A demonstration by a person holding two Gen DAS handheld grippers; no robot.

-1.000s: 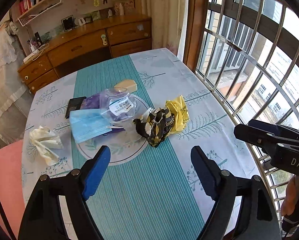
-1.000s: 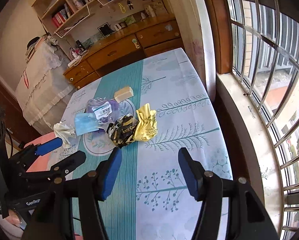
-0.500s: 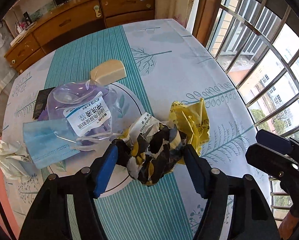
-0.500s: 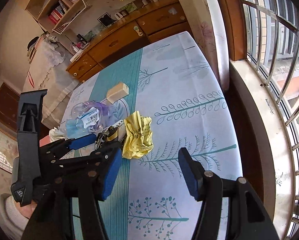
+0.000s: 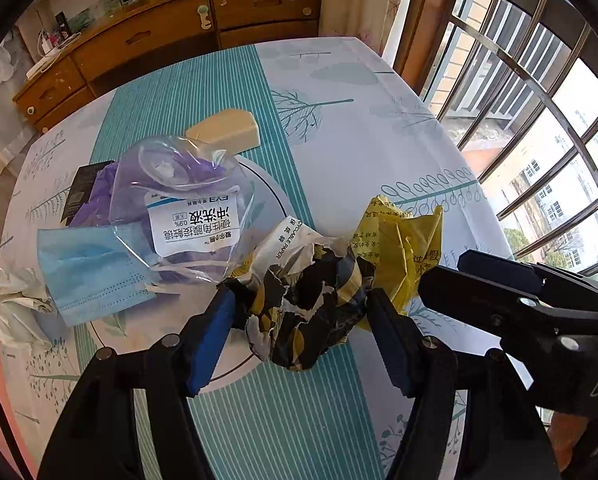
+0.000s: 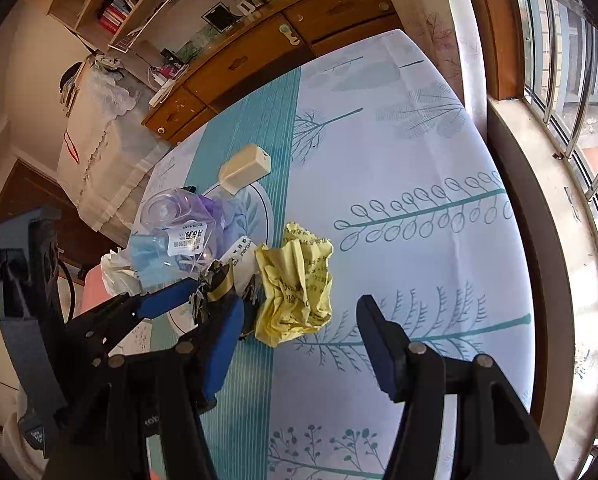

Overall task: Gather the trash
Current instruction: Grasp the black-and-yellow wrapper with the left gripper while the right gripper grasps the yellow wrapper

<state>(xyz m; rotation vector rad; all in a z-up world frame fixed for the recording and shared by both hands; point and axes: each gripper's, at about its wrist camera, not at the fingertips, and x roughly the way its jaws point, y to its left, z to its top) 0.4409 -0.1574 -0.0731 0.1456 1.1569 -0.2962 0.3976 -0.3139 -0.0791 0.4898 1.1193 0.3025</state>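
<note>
Left hand-held gripper (image 5: 301, 312): jaws have just been closing around the black-and-gold crumpled wrapper (image 5: 307, 312); both blue pads sit at the wrapper's sides, apparently touching it. The wrapper rests on the surface.
Right hand-held gripper (image 6: 299, 340): jaws stand wide apart and hold nothing; the yellow crumpled wrapper (image 6: 297, 292) lies just ahead of the fingertips, nearer the pad at 9 o'clock, with no contact visible.
Black-and-gold crumpled wrapper, place: near the centre of the left wrist view, on the teal striped band of the surface (image 5: 339, 128), partly over the edge of a round printed motif.
Yellow crumpled wrapper, place: touching the black-and-gold wrapper at its 2 o'clock side in the left wrist view.
Clear plastic pouch (image 5: 179, 208): at 10 o'clock from the held wrapper; it carries a white printed label and overlaps something purple beneath.
Blue face mask (image 5: 87, 272): at 9 o'clock from the wrapper, partly under the pouch.
White crumpled tissue (image 5: 11, 300): at the far 9 o'clock edge, beside the mask.
Beige block (image 5: 227, 130): at 12 o'clock from the pouch, apart from the wrappers.
Black flat item (image 5: 81, 188): at 9 o'clock from the pouch, partly covered.
Wooden drawer unit (image 5: 171, 32): beyond the surface at 12 o'clock.
Barred window (image 5: 539, 100): at 2 o'clock.
</note>
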